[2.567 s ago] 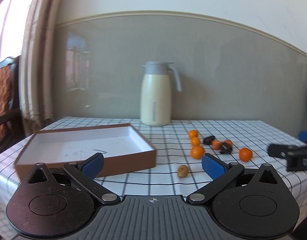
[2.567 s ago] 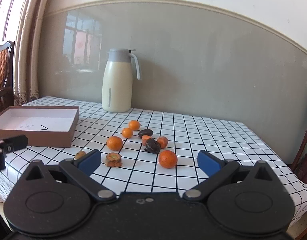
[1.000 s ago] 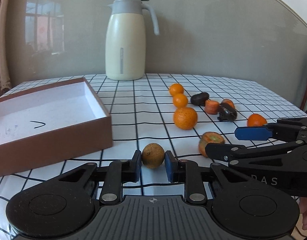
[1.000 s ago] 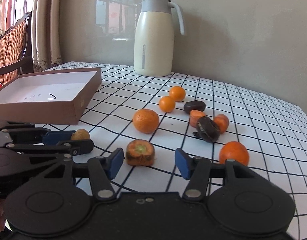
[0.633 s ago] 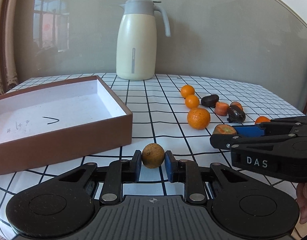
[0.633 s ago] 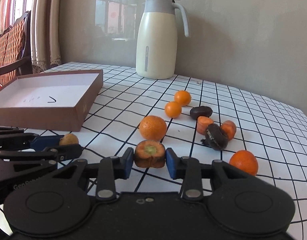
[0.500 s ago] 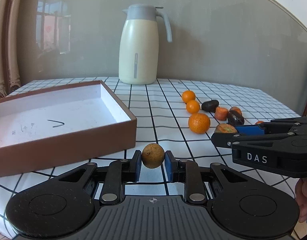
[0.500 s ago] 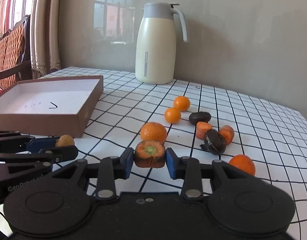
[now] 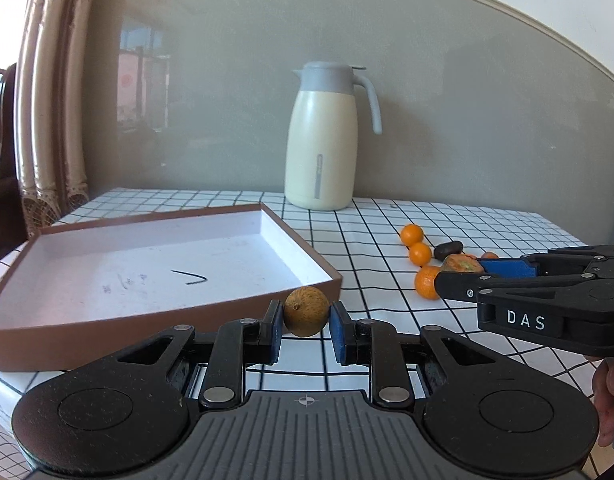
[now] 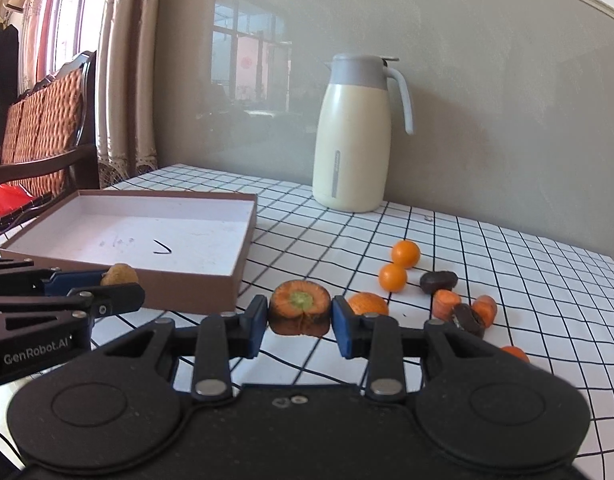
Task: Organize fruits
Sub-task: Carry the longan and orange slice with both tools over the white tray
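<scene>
Right tool (image 10: 300, 326) now clamped on carrot stub (image 10: 300, 312), lifted

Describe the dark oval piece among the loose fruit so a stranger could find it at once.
Start at the cream thermos jug at the back of the checked table, then look toward the loose pieces on its right side. Just right of the two small oranges lies the dark oval piece. It is glossy brown-black and lies apart from the carrot chunks.
</scene>
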